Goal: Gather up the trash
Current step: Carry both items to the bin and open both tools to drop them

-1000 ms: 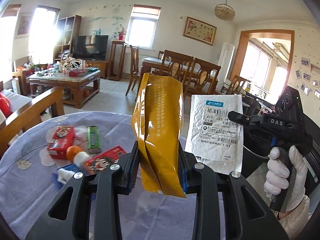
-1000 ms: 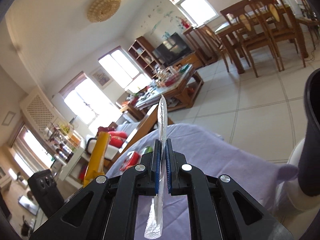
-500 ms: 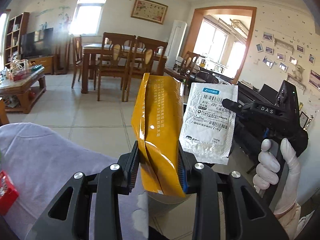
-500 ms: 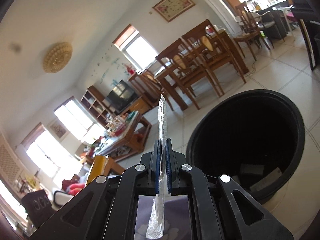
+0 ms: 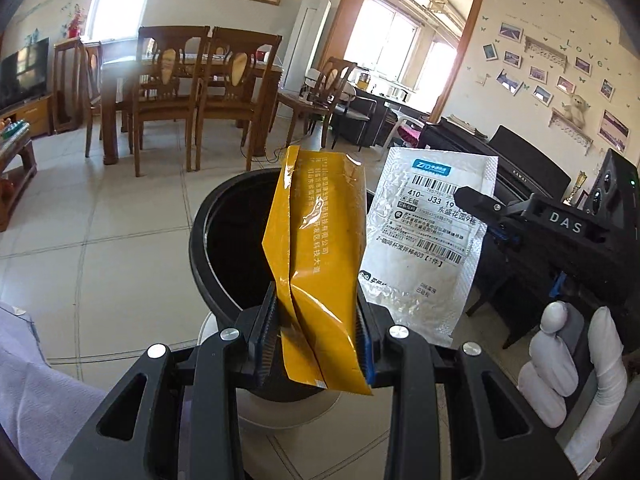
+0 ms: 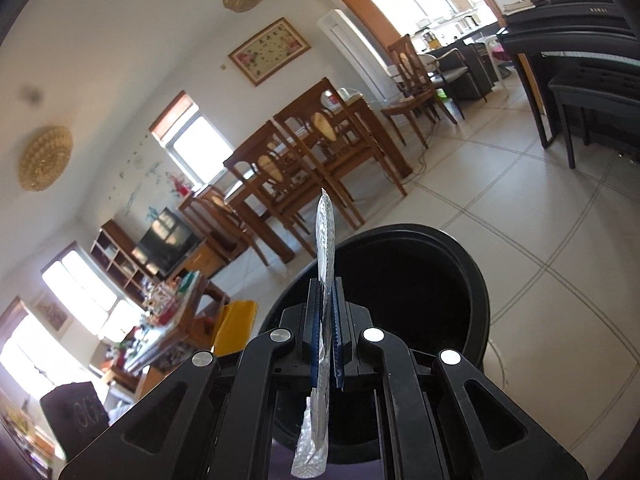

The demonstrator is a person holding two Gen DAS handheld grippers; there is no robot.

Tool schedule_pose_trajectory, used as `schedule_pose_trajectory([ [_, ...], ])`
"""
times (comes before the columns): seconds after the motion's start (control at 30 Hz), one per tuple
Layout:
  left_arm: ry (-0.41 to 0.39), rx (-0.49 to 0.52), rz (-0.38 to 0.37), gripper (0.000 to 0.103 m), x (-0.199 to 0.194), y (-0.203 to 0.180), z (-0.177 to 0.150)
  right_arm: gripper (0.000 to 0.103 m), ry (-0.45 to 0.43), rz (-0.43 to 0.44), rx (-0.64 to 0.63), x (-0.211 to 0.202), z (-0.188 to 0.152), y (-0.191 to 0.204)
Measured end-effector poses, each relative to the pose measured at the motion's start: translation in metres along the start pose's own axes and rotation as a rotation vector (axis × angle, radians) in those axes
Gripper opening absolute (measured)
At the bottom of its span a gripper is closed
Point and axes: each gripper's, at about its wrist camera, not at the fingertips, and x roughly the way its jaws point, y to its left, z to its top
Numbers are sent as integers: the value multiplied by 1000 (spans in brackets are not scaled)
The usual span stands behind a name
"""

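My left gripper (image 5: pixel 318 340) is shut on a crumpled yellow foil bag (image 5: pixel 318 248) and holds it upright over the near rim of a black round trash bin (image 5: pixel 224 248). My right gripper (image 6: pixel 326 344) is shut on a white bubble mailer (image 6: pixel 325 248) seen edge-on, just before the bin (image 6: pixel 460 292). In the left wrist view the mailer (image 5: pixel 428 248) with its barcode label hangs from the right gripper (image 5: pixel 480 204), right of the yellow bag. The bin's inside looks dark.
The bin stands on a tiled floor (image 5: pixel 100 216). A table edge with a lavender cloth (image 5: pixel 28 392) is at the lower left. A dining table with wooden chairs (image 5: pixel 172 92) stands behind, a black piano (image 5: pixel 520 168) to the right.
Both grippers swung right, away from the cloth-covered table, and came down toward the black bin, each still holding its wrapper. The bin now fills the middle of both views.
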Motion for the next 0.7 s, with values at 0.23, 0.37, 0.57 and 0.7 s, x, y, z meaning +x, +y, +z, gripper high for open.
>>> schedule_pose_trajectory([
  [0.23,67,-19,24,36,26,5,-1,7,54,-48,115,24,-10,-28],
  [0.37,78,-13,32,36,31,1,-3,19,73,-46,156,36,-8,-33],
  [0.57,78,-8,43,36,30,-3,1,48,50,-45,167,31,-13,-27],
  [0.7,73,5,48,47,24,-5,3,48,49,-30,162,27,-12,-24],
])
